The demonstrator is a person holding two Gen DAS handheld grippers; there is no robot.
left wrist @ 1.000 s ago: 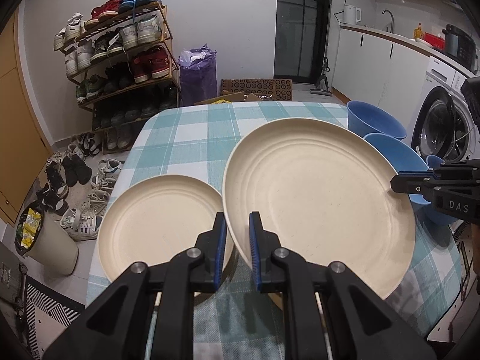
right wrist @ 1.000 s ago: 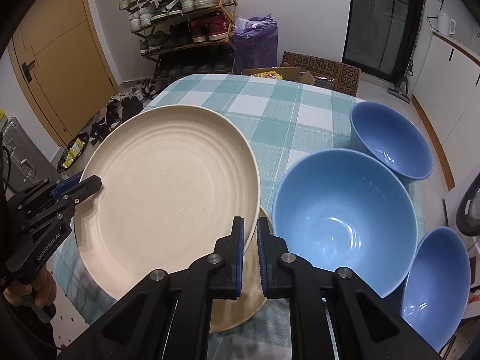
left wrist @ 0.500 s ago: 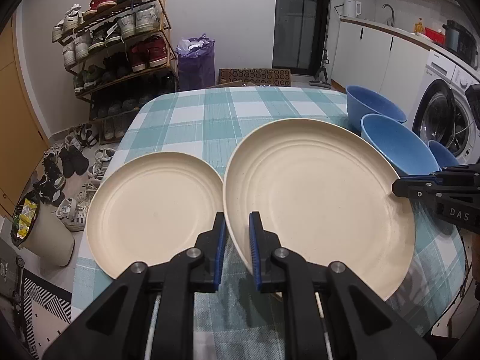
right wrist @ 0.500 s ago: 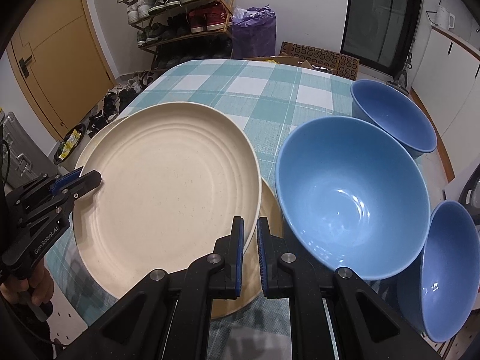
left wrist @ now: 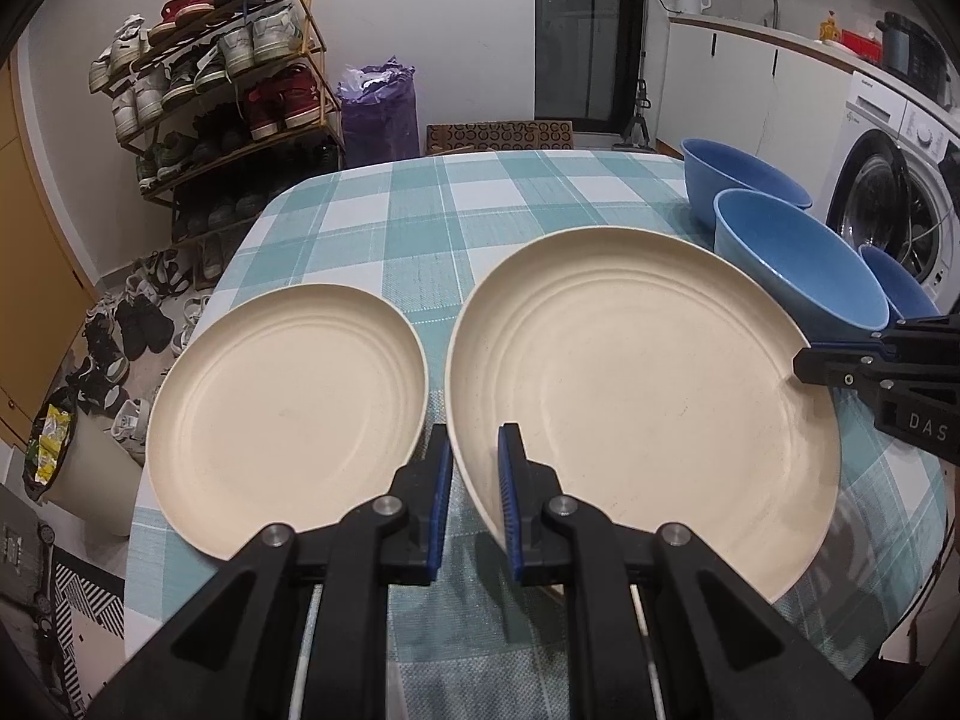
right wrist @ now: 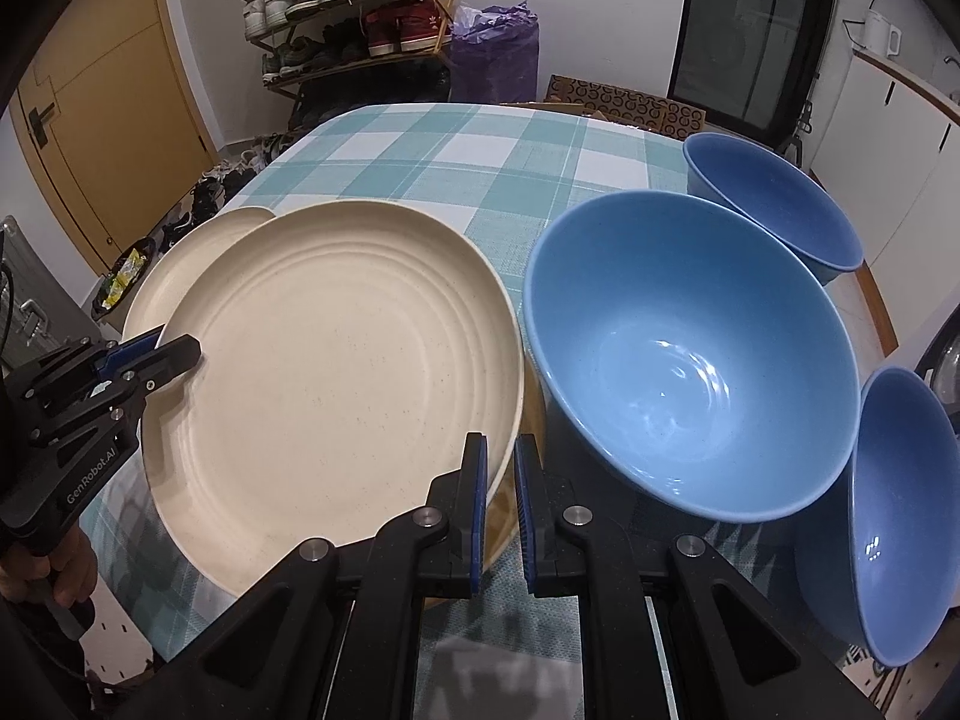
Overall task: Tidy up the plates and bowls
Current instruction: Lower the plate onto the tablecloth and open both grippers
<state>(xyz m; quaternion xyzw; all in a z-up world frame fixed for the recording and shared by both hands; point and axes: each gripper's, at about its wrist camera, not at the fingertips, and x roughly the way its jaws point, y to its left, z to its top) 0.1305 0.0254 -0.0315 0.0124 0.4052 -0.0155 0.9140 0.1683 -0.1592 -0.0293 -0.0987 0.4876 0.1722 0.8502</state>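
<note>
Checked tablecloth, two cream plates, three blue bowls; both tongs (left, right) clamped on big plate

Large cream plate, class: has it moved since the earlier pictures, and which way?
Yes. The large cream plate has sunk toward the table. In the right wrist view, the small plate lying on the table was hidden behind it and now shows past its far rim.

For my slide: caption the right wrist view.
Both grippers hold the large plate by opposite rims beside three blue bowls.
</note>
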